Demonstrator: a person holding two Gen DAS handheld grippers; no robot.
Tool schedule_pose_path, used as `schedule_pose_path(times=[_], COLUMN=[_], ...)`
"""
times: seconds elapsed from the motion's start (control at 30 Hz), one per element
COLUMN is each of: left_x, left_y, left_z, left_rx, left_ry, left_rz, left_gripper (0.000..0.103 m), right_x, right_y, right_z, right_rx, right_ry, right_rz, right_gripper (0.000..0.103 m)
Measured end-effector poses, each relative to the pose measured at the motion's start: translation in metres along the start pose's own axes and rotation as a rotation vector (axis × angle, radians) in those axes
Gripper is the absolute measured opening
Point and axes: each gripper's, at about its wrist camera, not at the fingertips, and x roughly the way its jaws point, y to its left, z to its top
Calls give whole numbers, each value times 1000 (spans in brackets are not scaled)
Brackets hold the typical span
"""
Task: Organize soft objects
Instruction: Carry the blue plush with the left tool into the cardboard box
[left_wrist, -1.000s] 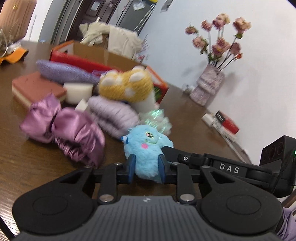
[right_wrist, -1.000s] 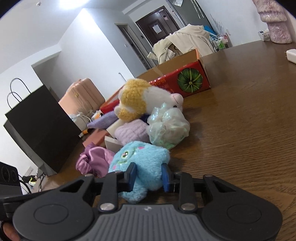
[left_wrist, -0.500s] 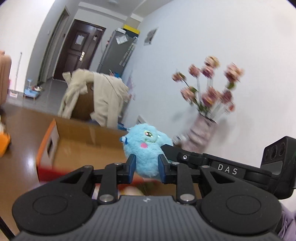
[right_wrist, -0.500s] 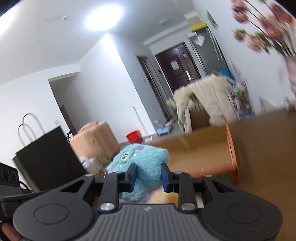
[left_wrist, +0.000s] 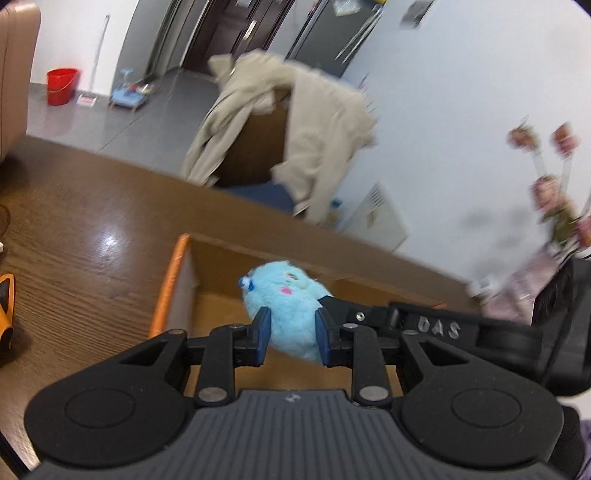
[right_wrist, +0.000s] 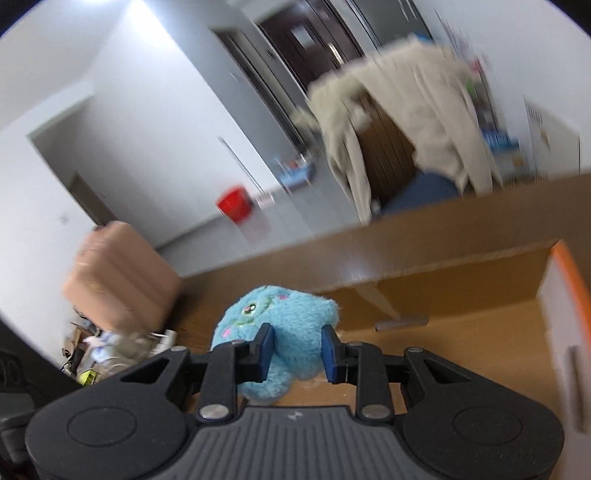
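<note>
A fluffy light-blue plush toy (left_wrist: 284, 299) hangs in the air, and both grippers grip it. My left gripper (left_wrist: 291, 334) is shut on its lower body. The right gripper's black body marked DAS (left_wrist: 436, 326) reaches in from the right. In the right wrist view my right gripper (right_wrist: 297, 349) is shut on the same plush toy (right_wrist: 280, 314), whose face points up and left. The toy hangs above the open cardboard box (left_wrist: 168, 288) with an orange rim, and the bare brown floor of the box (right_wrist: 461, 332) lies below it.
The box stands on a dark wooden table (left_wrist: 74, 229). Behind the table is a chair draped with a beige coat (left_wrist: 314, 122). A pink suitcase (right_wrist: 118, 273) and a red bucket (right_wrist: 234, 203) stand on the floor. Blurred flowers (left_wrist: 554, 199) are at the right, and an orange object (left_wrist: 5, 295) is at the left edge.
Both grippers lifted the blue plush toy off the table and carried it away from the pile of soft things to above the open cardboard box. The pile has left both views.
</note>
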Motion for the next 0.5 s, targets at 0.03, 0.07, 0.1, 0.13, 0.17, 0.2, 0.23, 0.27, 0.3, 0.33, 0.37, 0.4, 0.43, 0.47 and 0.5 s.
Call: schedule_pose_path(times=[0.03, 0.07, 0.1, 0.13, 0.17, 0.2, 0.23, 0.27, 0.3, 0.33, 0.37, 0.4, 0.43, 0.47, 0.5], left_x=[6, 10, 13, 14, 14, 13, 12, 11, 11, 10, 8, 2, -2, -11, -19], left_y=[3, 6, 9, 10, 11, 11, 11, 12, 13, 14, 14, 15, 12, 11, 9], left_z=[-1, -3, -4, -6, -8, -10, -12, -13, -13, -12, -11, -10, -9, -8, -6], left_rx=[14, 44, 69, 88, 105, 123, 134, 139, 137, 129, 120, 118, 121, 124, 129], left_ry=[9, 10, 9, 2, -2, -9, -15, -20, -18, -16, -21, -31, -37, -48, -62], left_rz=[24, 36, 40, 48, 47, 56, 65, 69, 63, 60, 66, 70, 71, 73, 76], left_gripper=[28, 32, 33, 35, 37, 37, 39, 39, 39, 40, 40, 40, 40, 43, 45], right_x=[19, 38, 51, 61, 71, 80, 85, 90, 93, 89, 89, 89, 86, 79, 70], right_y=[-4, -8, -10, -11, -11, -10, -9, -9, -8, -8, -7, -6, -5, -2, 0], right_z=[2, 3, 4, 2, 1, 0, -3, -5, -6, -10, -11, -11, -10, -9, -7], right_rx=[21, 45, 54, 58, 53, 43, 33, 28, 24, 21, 17, 11, 6, -6, -19], right_ry=[31, 64, 85, 99, 111, 122, 131, 136, 139, 139, 136, 132, 128, 116, 102], right_rz=[-10, -16, -16, -17, -25, -30, -35, -39, -43, -44, -48, -54, -56, -63, -68], right_gripper=[25, 25, 25, 25, 24, 24, 24, 24, 24, 24, 24, 24, 24, 24, 24])
